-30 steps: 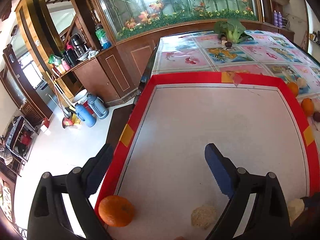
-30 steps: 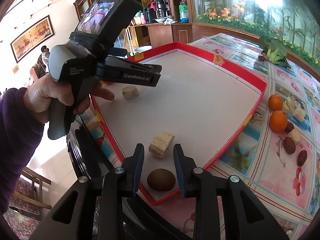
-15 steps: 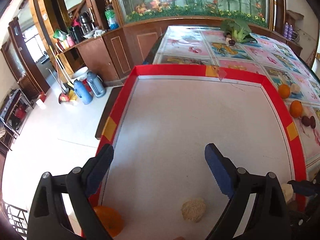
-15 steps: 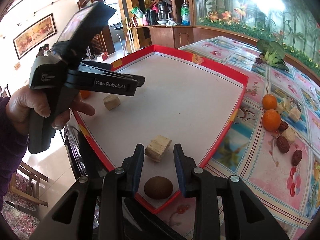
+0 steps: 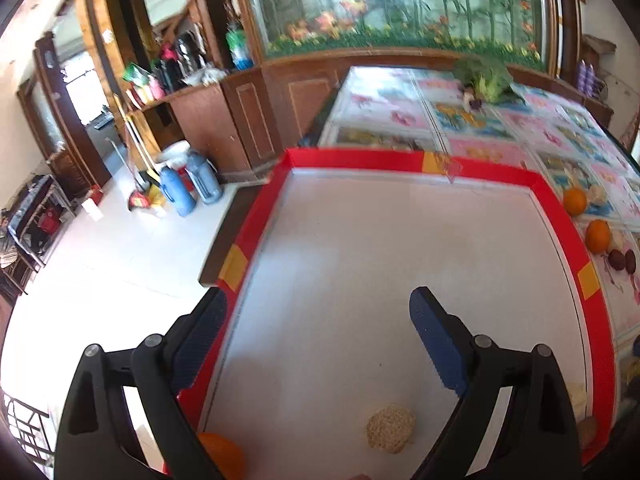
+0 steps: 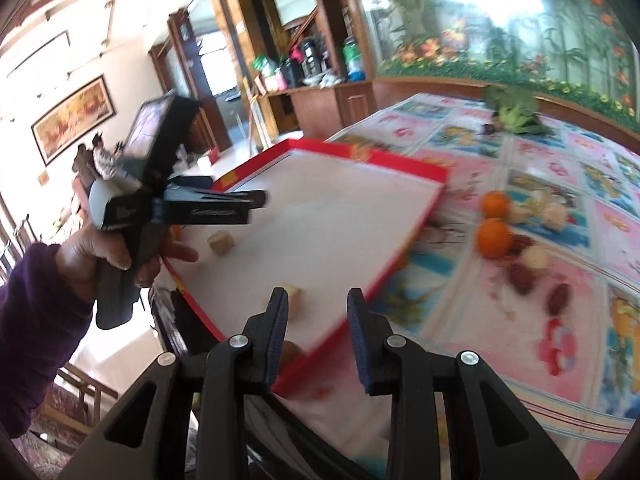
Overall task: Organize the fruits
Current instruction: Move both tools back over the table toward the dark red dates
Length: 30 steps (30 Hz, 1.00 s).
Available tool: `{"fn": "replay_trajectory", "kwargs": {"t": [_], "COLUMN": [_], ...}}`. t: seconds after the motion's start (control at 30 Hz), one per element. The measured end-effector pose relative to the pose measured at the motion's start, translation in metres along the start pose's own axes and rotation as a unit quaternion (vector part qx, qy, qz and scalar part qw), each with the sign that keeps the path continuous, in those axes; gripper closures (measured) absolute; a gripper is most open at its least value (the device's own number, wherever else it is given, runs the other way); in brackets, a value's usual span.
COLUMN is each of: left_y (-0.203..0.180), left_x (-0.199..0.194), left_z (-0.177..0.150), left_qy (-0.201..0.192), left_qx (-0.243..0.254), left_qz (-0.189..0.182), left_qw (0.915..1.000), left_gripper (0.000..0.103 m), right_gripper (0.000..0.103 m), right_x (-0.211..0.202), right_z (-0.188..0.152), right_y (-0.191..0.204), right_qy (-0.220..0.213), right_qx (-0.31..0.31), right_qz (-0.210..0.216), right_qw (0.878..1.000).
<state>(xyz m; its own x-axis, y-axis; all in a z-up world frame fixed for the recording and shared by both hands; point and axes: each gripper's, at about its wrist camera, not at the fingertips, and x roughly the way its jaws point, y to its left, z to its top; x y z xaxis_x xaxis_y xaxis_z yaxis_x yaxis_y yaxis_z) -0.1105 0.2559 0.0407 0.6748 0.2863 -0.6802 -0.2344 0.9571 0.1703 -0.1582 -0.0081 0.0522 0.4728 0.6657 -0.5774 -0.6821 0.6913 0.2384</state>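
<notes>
A white tray with a red rim [image 5: 360, 158] lies on the table. My left gripper [image 5: 318, 332] hovers open above the tray's near left part, holding nothing. Below it lie an orange [image 5: 222, 454] by the left rim and a beige chunk [image 5: 391, 428]. My right gripper [image 6: 318, 320] is open and empty over the tray's near corner [image 6: 400, 164]. A second beige chunk [image 6: 296, 294] and a brown kiwi [image 6: 290, 350] peek out beside its left finger. Two oranges [image 6: 495, 236], dark fruits [image 6: 522, 276] and pale pieces [image 6: 554, 212] lie on the tablecloth right of the tray.
A hand in a purple sleeve [image 6: 36, 320] holds the left gripper [image 6: 256, 200] above the tray's left side. Leafy greens [image 6: 516, 110] lie at the table's far end. A wooden counter [image 5: 200, 112] and blue flasks [image 5: 180, 196] on the floor stand left of the table.
The right gripper has swung to the right, so the loose fruits on the tablecloth fill more of its view. The left gripper drew back a little; the orange sits lower in its view.
</notes>
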Motion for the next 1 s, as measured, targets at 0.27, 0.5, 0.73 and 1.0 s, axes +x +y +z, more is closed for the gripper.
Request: {"fn": "replay_trajectory", "kwargs": {"t": [0.27,0.5,0.73,1.0], "left_y": [-0.031,-0.110,-0.173,-0.191], "left_x": [-0.077,-0.106,-0.100,-0.082], "left_z": [-0.010,-0.030,-0.026,-0.023], "left_qy": [-0.122,-0.105,-0.062,-0.021], "left_qx": [-0.009,0.047,0.078,0.080], "left_qz": [-0.035,-0.129,-0.146,-0.136], "left_qw": [0.9919,0.9849,0.9841,0.9873], "left_gripper": [0.010,0.010,0.010,0.010], "right_gripper": [0.073,0.073,0.073,0.073], "right_x": [-0.041,-0.056,-0.039,-0.011], "right_z": [-0.020,-0.021,-0.006,0.009], "right_y": [-0.065,-0.106,-0.130,-0.140], "right_qy": [-0.009,-0.002,0.041,0.072], "right_qx": [0.056,0.093,0.110,0.114], "right_qz": [-0.066,-0.114,-0.122,-0.125], "right_qw": [0.996,0.989,0.986,0.983]}}
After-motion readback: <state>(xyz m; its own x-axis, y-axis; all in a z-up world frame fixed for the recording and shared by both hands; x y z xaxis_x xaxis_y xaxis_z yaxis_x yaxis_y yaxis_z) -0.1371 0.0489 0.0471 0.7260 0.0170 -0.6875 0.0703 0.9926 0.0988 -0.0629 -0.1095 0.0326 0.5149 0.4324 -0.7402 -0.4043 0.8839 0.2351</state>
